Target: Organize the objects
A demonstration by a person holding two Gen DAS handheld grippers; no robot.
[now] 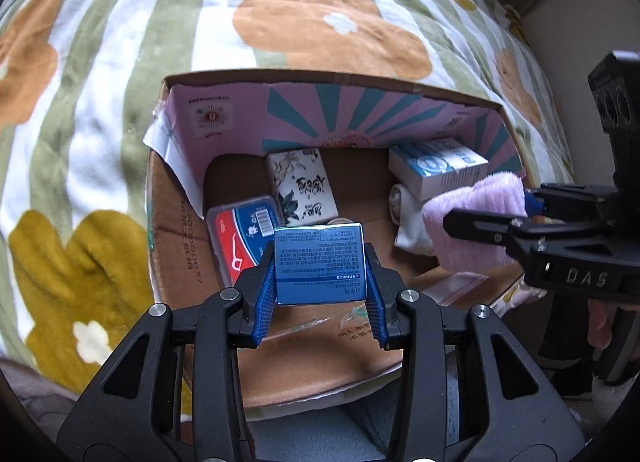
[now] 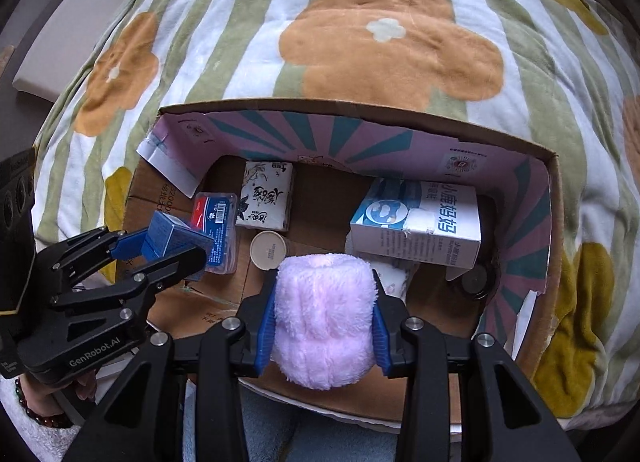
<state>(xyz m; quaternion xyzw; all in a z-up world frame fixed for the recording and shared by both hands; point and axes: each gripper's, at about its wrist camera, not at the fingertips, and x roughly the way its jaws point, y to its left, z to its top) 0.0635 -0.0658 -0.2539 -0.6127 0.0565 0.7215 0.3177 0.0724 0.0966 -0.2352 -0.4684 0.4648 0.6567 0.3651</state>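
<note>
Left tongs (image 1: 318, 258) clamped on blue box (image 1: 319, 262), lower centre; right tongs (image 2: 324, 318) clamped on pink towel (image 2: 325, 318). Both held over carton (image 2: 554, 198), already partly packed, perhaps half; neither yet placed.

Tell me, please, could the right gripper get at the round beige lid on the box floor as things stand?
Probably not yet: the right gripper is shut on the pink fluffy roll, though the round beige lid lies uncovered just beyond it.

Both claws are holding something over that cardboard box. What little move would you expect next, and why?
Probably lowering the blue box in the left gripper onto the bare cardboard box floor beside the floss case; the right gripper already holds the pink towel roll over its own side.
</note>
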